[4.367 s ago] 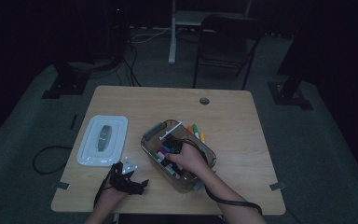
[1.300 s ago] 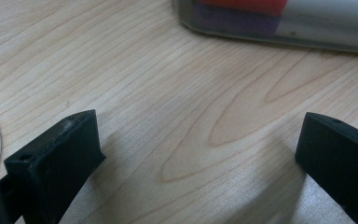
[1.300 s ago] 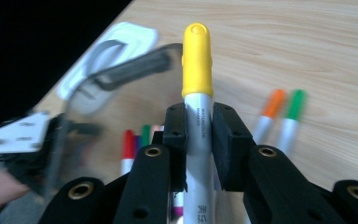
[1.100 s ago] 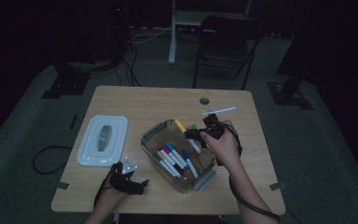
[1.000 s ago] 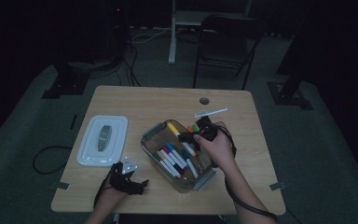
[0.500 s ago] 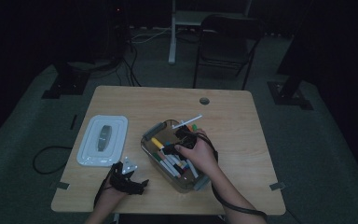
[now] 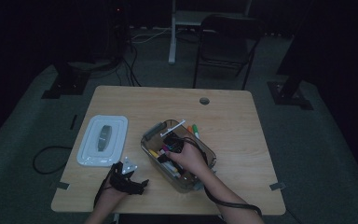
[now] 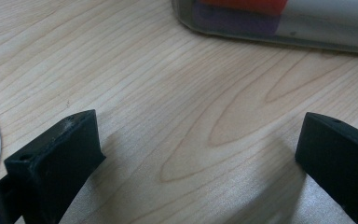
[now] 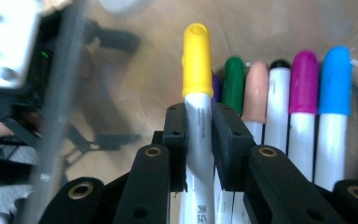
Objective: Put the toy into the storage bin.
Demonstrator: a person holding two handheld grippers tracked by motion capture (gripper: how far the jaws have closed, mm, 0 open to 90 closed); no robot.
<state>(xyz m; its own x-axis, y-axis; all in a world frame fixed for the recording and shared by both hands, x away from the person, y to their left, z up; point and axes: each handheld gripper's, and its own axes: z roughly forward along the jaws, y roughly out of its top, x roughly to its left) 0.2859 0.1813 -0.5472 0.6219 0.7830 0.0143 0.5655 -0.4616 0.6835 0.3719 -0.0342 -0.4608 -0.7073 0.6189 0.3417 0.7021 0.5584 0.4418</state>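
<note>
While in right tongs (image 9: 199, 135), one yellow marker (image 9: 196, 60), five beside.

Left hand-held gripper (image 7: 129, 179) low at near edge, jaws wide apart; right hand-held gripper (image 7: 171, 145) lowered, jaws clamped

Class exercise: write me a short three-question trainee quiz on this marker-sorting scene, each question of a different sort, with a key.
1. True or false: the right gripper is shut on a yellow-capped marker.
2. Where does the left gripper rest? A in the clear bin; B on the table; C on the white lid.
3. Fill in: the left gripper's jaws stand ____.

Key: 1 true. 2 B. 3 open, with nothing between them.
</note>
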